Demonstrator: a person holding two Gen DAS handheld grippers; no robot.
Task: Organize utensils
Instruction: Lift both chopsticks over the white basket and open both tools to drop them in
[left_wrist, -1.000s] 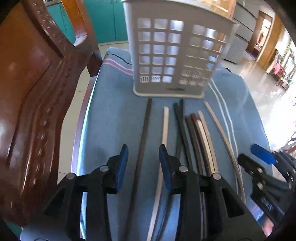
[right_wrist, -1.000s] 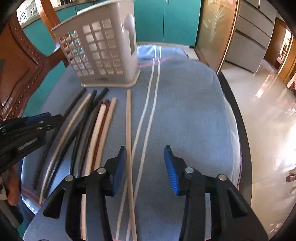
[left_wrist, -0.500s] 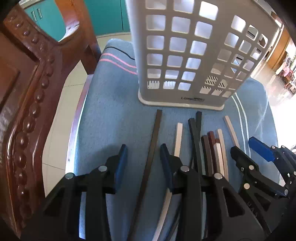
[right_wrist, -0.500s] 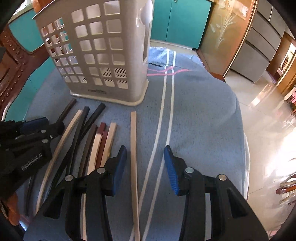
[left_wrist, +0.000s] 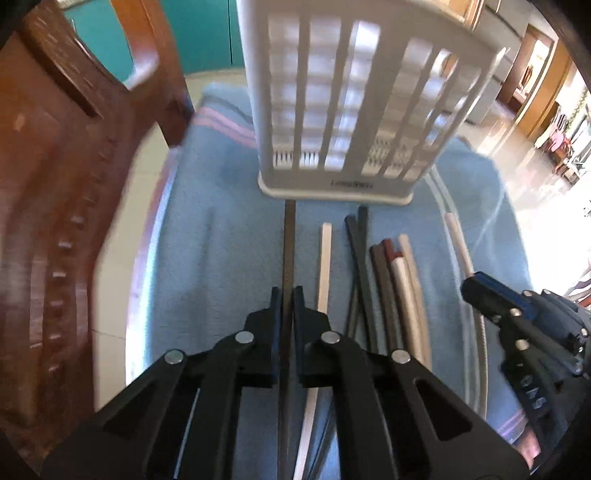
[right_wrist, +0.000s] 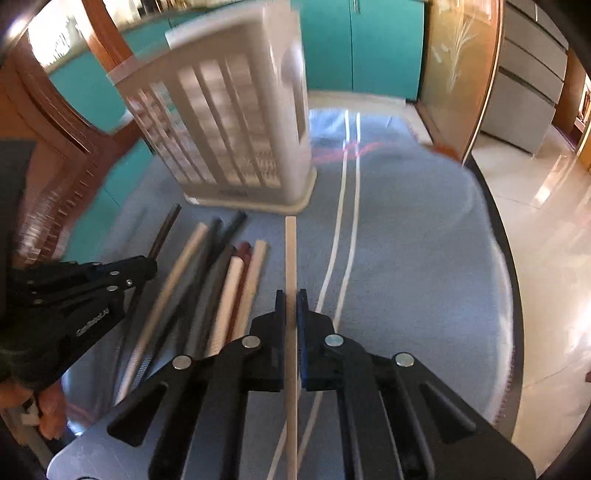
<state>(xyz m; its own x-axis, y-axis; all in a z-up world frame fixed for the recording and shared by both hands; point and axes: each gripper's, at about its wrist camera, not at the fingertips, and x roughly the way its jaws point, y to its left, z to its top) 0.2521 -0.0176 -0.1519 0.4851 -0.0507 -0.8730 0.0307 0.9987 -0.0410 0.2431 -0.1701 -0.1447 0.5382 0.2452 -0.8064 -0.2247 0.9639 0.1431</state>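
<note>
Several chopsticks lie side by side on a blue cloth (left_wrist: 221, 240) in front of a white slotted utensil basket (left_wrist: 354, 110), which also shows in the right wrist view (right_wrist: 236, 133). My left gripper (left_wrist: 287, 295) is shut on a dark brown chopstick (left_wrist: 289, 243), the leftmost one. My right gripper (right_wrist: 291, 299) is shut on a light wooden chopstick (right_wrist: 290, 251), the rightmost one. The other chopsticks (left_wrist: 391, 273), pale, dark and reddish, lie between the two grippers. Both views are blurred by motion.
A carved wooden chair back (left_wrist: 55, 221) stands close on the left. The round table's edge (right_wrist: 513, 295) curves on the right above a shiny tiled floor. Teal cabinets (right_wrist: 369, 44) stand behind the basket.
Both grippers were open and astride their chopsticks; both have closed on them. The views have tilted, and the basket looks slightly farther off.
</note>
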